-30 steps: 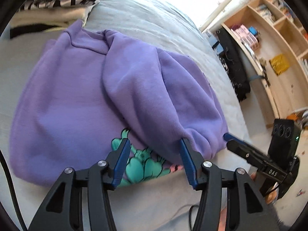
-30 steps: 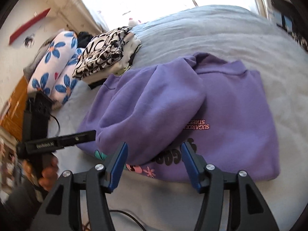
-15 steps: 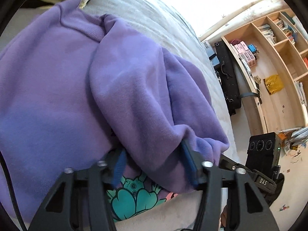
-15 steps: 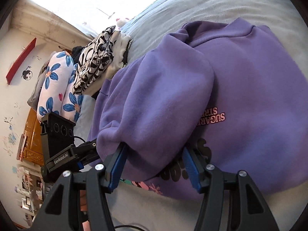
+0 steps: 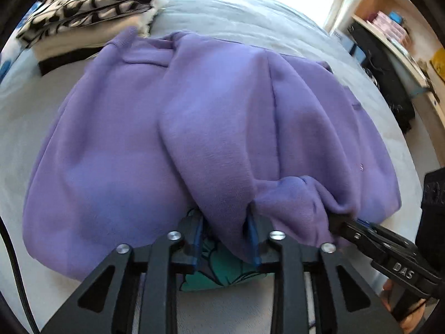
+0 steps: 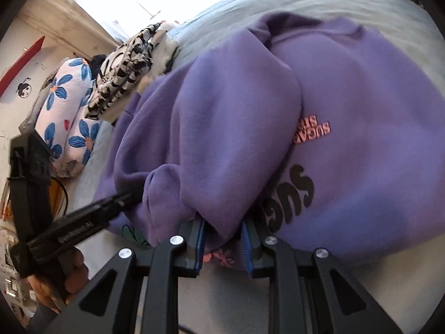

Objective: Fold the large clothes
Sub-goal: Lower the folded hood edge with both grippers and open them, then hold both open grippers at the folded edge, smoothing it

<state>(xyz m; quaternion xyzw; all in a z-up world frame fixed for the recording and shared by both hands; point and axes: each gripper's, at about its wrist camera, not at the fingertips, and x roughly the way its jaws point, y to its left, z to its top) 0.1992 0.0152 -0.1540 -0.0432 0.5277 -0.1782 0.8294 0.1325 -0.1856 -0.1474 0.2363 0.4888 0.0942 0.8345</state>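
Left wrist view: left hand-held gripper clamps the sweatshirt hem; right hand-held gripper is closing on it; lift both evenly.

Purple sweatshirt: soft, matt fleece cloth, with smooth printed lettering. Bed: pale, lightly textured fabric. Left gripper: matt black plastic, shiny metal screws, blue pads.

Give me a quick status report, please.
Left claw clamped on purple sweatshirt hem; right claw closing, fabric between. Sleeve folded across front. Folded zebra-print stack beyond, clear.
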